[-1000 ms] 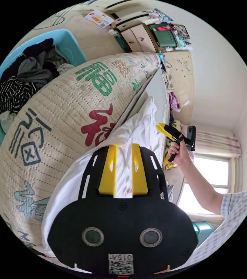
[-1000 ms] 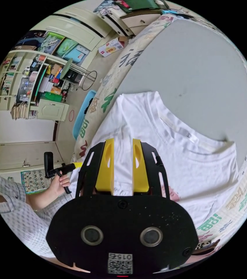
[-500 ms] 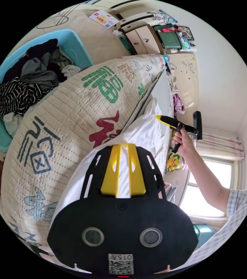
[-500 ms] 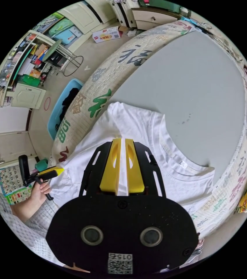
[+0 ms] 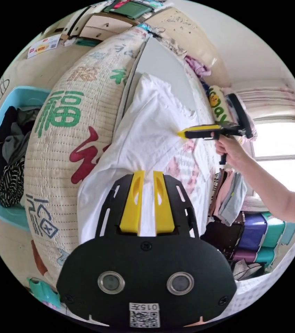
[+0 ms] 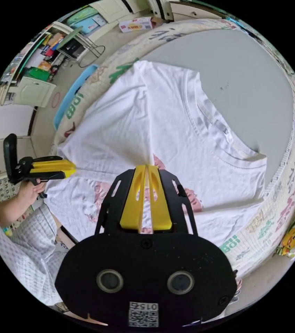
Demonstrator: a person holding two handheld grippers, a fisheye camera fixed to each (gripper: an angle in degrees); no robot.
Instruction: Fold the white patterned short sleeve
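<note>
Gripping white shirt (image 6: 161, 114) hem now, left gripper (image 5: 146, 173), right gripper (image 6: 146, 168), fabric lifted, pattern exposed

A lived-in bedroom of a home. A bed (image 6: 244, 69) with a quilted printed mat (image 5: 60, 138) stands beside a blue laundry bin (image 5: 1, 138) heaped with clothes. Cream cupboards (image 6: 33, 92), cluttered shelves (image 6: 47, 52), a curtained window (image 5: 279, 138), what looks like a wall calendar (image 6: 1, 189) and stacked storage boxes (image 5: 258, 239) surround it.
</note>
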